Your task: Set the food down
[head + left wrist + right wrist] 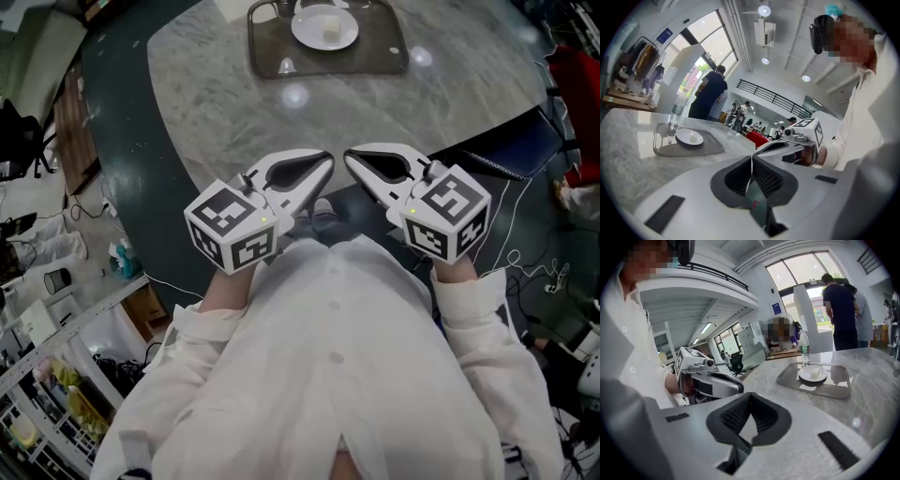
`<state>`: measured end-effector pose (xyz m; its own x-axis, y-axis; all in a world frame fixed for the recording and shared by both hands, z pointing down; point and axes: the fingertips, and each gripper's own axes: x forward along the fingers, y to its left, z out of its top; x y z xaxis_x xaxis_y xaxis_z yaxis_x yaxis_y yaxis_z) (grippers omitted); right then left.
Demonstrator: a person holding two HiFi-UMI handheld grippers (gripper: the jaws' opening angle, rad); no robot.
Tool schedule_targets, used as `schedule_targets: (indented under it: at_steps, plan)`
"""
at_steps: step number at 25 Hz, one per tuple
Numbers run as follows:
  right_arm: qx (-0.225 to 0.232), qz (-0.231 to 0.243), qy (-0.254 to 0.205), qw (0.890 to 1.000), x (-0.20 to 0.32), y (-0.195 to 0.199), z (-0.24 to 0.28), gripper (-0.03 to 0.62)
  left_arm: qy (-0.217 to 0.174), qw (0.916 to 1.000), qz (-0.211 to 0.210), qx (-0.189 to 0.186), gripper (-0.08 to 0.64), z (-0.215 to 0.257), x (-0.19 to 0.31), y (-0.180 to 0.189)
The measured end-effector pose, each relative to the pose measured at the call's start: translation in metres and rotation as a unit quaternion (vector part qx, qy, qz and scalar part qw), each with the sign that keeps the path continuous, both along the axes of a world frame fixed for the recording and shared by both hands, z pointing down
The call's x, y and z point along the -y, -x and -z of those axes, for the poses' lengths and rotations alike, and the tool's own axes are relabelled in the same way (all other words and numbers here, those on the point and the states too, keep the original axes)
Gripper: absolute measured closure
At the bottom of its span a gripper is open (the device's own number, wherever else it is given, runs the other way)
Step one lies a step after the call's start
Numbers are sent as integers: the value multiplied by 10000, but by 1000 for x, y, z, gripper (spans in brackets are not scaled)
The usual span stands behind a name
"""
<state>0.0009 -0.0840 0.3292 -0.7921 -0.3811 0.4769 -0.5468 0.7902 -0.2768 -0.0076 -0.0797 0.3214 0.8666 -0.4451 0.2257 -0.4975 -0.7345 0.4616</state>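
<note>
A pale piece of food lies on a white plate, which stands on a grey tray at the far side of the round marble table. My left gripper and right gripper hang side by side over the table's near edge, close to my body, tips almost touching. Both are shut with nothing between the pads. In the left gripper view the jaws meet, with the plate far off to the left. The right gripper view shows shut jaws and the plate ahead to the right.
A clear water bottle stands at the tray's far edge. Two people stand beyond the table. Cables and clutter lie on the floor around it. A glass sits on the tray's back left corner.
</note>
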Motion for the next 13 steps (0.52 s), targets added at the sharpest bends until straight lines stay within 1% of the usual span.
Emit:
schedule_targets:
  at_steps: [7, 13]
  plan:
    - [272, -433, 114, 9986, 5, -9, -4, 589, 56, 9999, 70, 69, 537, -4, 3, -1]
    - [279, -595, 126, 9978, 1, -15, 0, 589, 146, 9998, 56, 112, 537, -4, -6, 0]
